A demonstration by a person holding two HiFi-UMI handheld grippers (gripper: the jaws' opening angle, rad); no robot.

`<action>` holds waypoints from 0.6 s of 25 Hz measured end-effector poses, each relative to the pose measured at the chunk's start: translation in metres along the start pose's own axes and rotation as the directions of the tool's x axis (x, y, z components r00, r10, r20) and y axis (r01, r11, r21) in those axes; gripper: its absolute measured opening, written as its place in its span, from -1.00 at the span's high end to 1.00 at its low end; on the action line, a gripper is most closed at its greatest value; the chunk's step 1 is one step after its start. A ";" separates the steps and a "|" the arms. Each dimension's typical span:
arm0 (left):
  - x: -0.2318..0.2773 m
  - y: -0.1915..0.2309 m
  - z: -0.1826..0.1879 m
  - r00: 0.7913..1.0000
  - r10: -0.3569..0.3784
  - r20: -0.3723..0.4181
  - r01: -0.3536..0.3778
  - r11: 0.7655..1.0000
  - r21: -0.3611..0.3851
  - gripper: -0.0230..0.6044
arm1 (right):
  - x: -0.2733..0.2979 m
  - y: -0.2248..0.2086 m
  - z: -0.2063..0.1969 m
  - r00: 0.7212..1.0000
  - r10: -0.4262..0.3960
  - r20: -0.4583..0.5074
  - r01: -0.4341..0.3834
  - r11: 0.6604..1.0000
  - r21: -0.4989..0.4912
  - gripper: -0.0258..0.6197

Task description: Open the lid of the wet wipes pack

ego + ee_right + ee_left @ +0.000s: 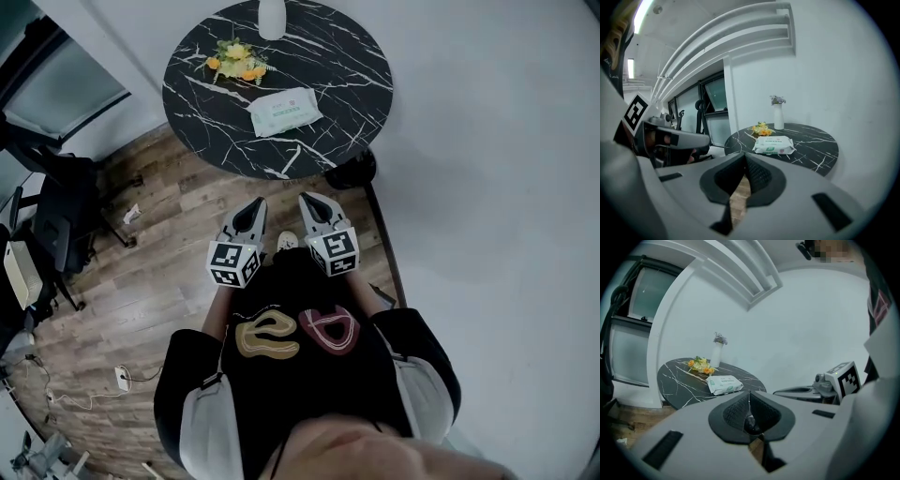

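Black fabric fills the bottom of the head view: the person's dark top [291, 337] with two looping shapes on the chest, and pale sleeves at either side. Just ahead of the chest they hold both tools side by side over the wooden floor [159, 281], each carrying its marker cube [234, 263].

The left gripper [255, 204] has its jaws pressed together at the tips with nothing between them; its own view shows the ribbed pads [736, 411] meeting along one line. The right gripper [308, 199] is likewise closed and empty, the pads touching at the front and only floorboards showing through the gap behind them. Both point towards the table, slightly downward, and neither touches anything.

The wet wipes pack [284, 111] lies flat near the middle of the round black marble-patterned table [328, 66], well apart from both grippers. It is pale, with a greenish label, and from where I stand I cannot make out the edge of its lid. Beside it, towards the far left of the tabletop, sits a small bunch of yellow and orange flowers [237, 61], and a slim white vase [272, 17] stands at the table's far rim against the white wall.

Off to the left a dark office chair [56, 225] stands on the floorboards.
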State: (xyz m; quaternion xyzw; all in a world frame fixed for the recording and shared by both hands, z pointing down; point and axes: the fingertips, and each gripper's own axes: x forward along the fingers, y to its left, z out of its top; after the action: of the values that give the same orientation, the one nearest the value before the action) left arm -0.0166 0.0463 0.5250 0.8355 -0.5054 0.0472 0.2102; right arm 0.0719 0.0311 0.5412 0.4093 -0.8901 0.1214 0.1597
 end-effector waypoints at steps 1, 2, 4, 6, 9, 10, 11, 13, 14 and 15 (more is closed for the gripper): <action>0.006 -0.004 -0.001 1.000 0.000 -0.004 0.000 1.000 -0.001 0.86 | 0.001 -0.005 0.000 1.000 0.007 -0.003 -0.007 1.000 0.002 0.89; 0.010 -0.007 -0.001 1.000 0.000 -0.006 0.000 1.000 -0.003 0.86 | 0.001 -0.009 0.000 1.000 0.015 -0.006 -0.015 1.000 0.003 0.89; 0.018 -0.013 0.000 1.000 0.000 -0.008 0.000 1.000 -0.002 0.86 | 0.001 -0.016 0.000 1.000 0.029 -0.010 -0.029 1.000 0.008 0.89; 0.023 -0.016 0.002 1.000 0.001 -0.011 -0.001 1.000 0.003 0.86 | 0.002 -0.022 0.000 0.999 0.035 -0.010 -0.035 0.999 0.014 0.89; 0.027 -0.015 0.000 1.000 0.007 -0.021 -0.007 1.000 0.006 0.86 | 0.002 -0.027 0.000 0.999 0.035 -0.006 -0.035 0.999 0.027 0.89; 0.028 -0.014 0.000 1.000 0.009 -0.024 -0.009 1.000 0.005 0.86 | 0.002 -0.029 -0.001 0.999 0.033 -0.005 -0.033 0.999 0.030 0.89; 0.029 -0.014 -0.001 1.000 0.011 -0.027 -0.010 1.000 0.005 0.86 | 0.002 -0.030 -0.001 1.000 0.030 -0.005 -0.030 0.999 0.032 0.89; 0.031 -0.013 -0.001 1.000 0.010 -0.029 -0.010 1.000 0.005 0.86 | 0.001 -0.034 -0.004 1.000 0.020 -0.009 -0.020 0.999 0.037 0.89; 0.033 -0.012 -0.001 1.000 0.008 -0.030 -0.008 1.000 0.005 0.86 | 0.001 -0.036 -0.005 1.000 0.015 -0.011 -0.014 0.999 0.039 0.89; 0.034 -0.011 -0.001 0.999 0.004 -0.031 -0.004 1.000 0.004 0.86 | 0.001 -0.037 -0.005 1.000 0.009 -0.011 -0.009 0.999 0.040 0.89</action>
State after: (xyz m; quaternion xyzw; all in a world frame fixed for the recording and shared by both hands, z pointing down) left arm 0.0098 0.0229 0.5321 0.8340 -0.5038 0.0617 0.2165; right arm 0.1006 0.0088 0.5487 0.4077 -0.8884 0.1421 0.1559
